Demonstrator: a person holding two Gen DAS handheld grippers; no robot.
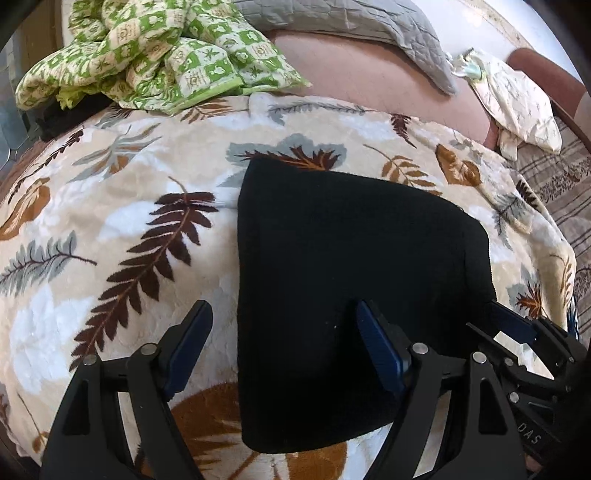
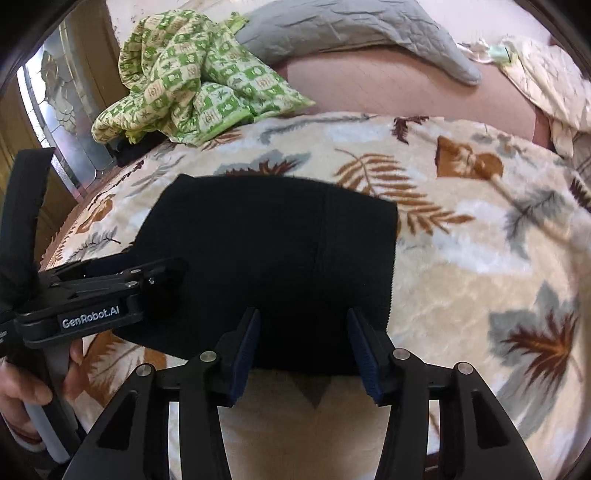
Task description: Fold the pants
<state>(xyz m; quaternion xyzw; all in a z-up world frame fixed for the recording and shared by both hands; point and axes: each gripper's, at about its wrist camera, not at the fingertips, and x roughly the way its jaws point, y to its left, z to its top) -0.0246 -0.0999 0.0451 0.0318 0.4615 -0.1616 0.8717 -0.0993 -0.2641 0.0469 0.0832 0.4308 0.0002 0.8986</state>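
Note:
The black pants [image 1: 343, 266] lie folded into a compact block on a leaf-patterned blanket [image 1: 110, 221] on the bed. My left gripper [image 1: 284, 325] is open, its jaws wide apart over the pants' near left edge, holding nothing. My right gripper [image 2: 303, 339] is open over the near edge of the pants [image 2: 266, 258], also empty. The right gripper also shows at the lower right of the left wrist view [image 1: 517, 325]. The left gripper shows at the left of the right wrist view [image 2: 110, 280], held by a hand.
A crumpled green checked cloth [image 1: 147, 55] lies at the far left of the bed. A grey quilted pillow [image 1: 332, 22] and a pink sheet [image 1: 369, 81] lie behind. A pale printed cloth [image 1: 517, 99] lies at far right. A glass-panelled door [image 2: 55, 110] stands left.

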